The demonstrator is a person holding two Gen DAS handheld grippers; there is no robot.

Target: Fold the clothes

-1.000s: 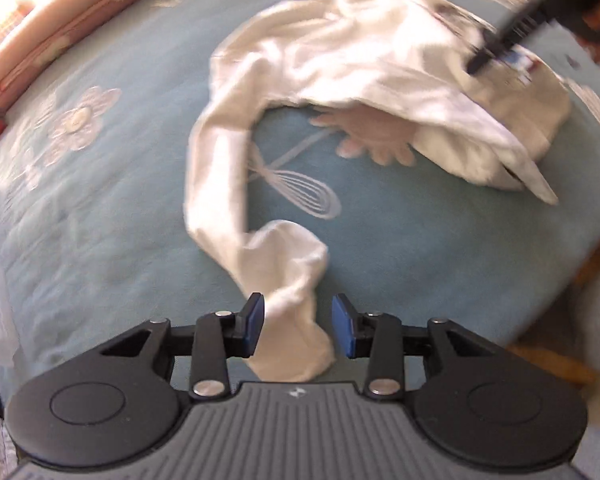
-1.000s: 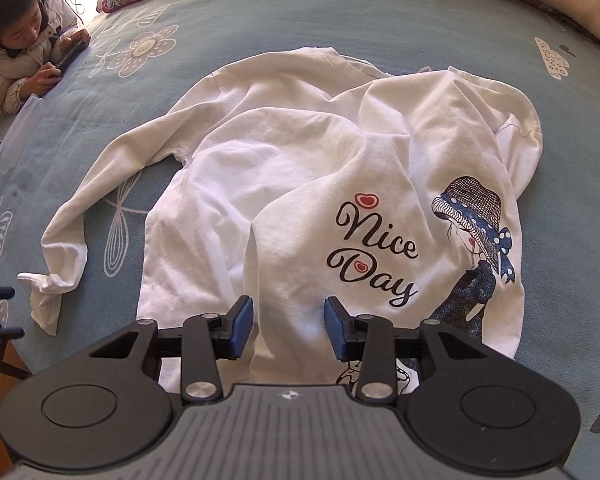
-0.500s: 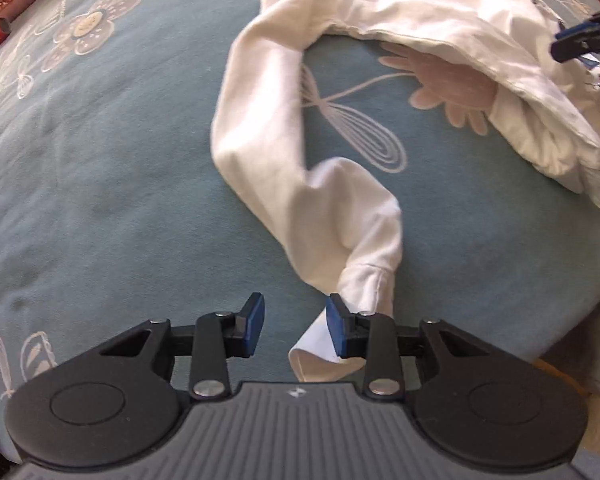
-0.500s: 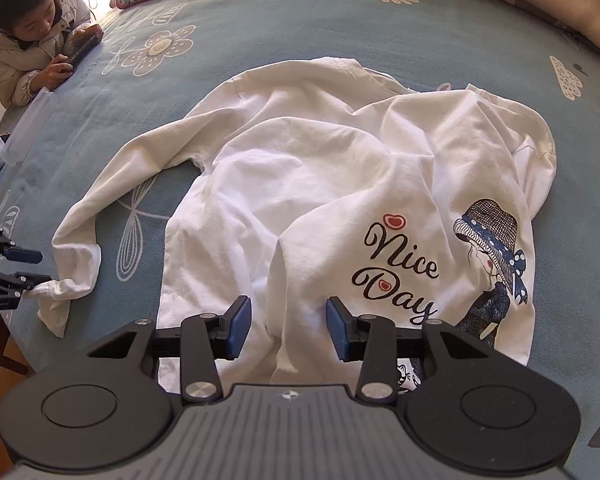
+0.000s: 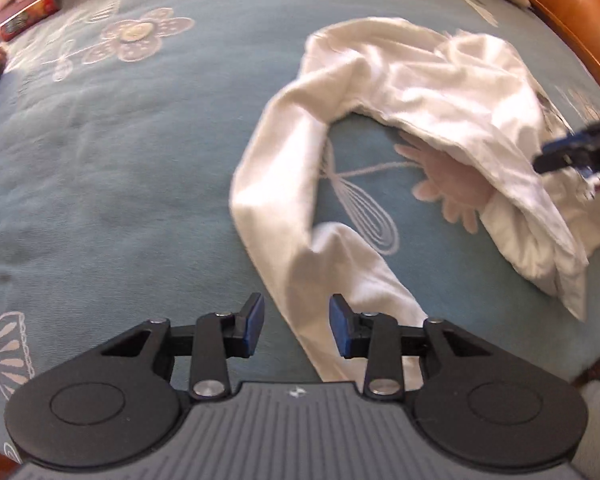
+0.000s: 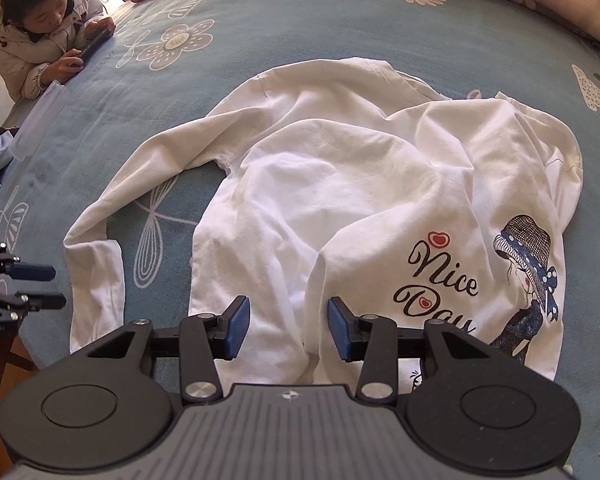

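Two sets of jaws part-open, holding nothing: left gripper (image 5: 296, 326) over twisted sleeve (image 5: 300, 216) of white long-sleeved printed cotton shirt (image 6: 364, 200), jaws just narrowing; right gripper (image 6: 286, 328) over hem; risk of pinching blue flowered bedspread (image 5: 120, 184) too.

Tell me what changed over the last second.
The left gripper shifted along the sleeve, its fingers closing a little around the cuff without pressing it. The right gripper crept forward over the shirt hem, open and holding nothing. The shirt stayed put on the bedspread.
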